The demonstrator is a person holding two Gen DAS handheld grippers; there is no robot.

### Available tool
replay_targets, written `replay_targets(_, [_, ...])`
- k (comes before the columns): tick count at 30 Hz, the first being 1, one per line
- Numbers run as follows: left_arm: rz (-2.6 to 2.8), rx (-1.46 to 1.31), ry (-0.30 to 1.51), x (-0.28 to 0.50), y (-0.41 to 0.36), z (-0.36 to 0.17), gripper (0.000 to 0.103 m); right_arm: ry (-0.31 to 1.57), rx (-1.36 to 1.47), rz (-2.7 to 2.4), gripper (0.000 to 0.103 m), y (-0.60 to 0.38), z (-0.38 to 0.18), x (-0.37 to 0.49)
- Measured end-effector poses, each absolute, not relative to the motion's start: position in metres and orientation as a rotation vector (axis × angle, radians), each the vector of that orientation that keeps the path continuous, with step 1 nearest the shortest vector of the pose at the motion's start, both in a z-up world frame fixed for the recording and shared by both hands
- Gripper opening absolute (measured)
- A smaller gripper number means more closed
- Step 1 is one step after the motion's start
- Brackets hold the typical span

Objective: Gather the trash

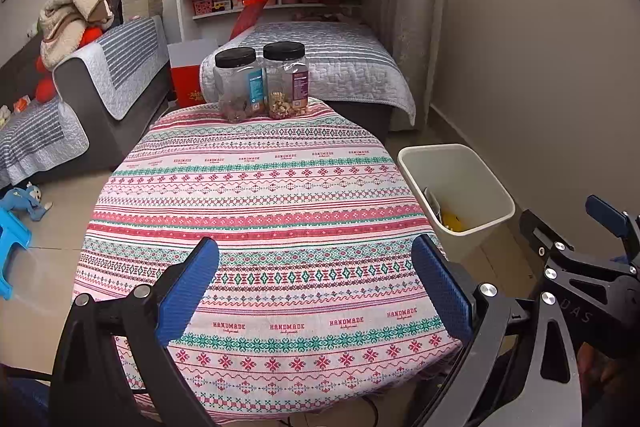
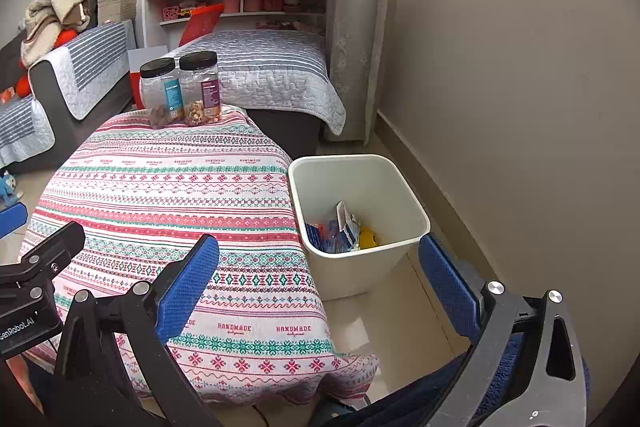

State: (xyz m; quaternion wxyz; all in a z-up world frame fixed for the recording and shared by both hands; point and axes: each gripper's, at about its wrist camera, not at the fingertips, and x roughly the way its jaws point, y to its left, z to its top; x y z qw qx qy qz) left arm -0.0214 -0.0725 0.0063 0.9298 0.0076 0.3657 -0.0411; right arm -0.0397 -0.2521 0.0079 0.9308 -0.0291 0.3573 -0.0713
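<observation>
Both your grippers were spread wide with nothing between the pads: left gripper [image 1: 314, 291] over the patterned tablecloth [image 1: 256, 195], right gripper [image 2: 320, 287] straddling the table edge near the bin [image 2: 404, 183]. The trash [image 2: 344, 231], wrappers and something yellow, lay inside the bin. Only two lidded jars [image 1: 262, 83] stood on the table, so collection looked finished, I'd judge.

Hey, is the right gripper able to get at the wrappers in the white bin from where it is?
Probably yes. The right gripper is open and empty, and the white bin stands uncovered on the floor beside the table, with nothing between them. The wrappers lie deep at the bottom, so it would have to reach well down.
</observation>
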Motion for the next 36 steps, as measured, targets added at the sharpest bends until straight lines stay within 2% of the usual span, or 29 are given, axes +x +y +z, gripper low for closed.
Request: replay_targets(36, [-0.078, -0.019, 0.818, -0.002, -0.077, -0.008, 0.094, 0.734, -0.056, -0.150, 0.096, -0.261, 0.006, -0.037])
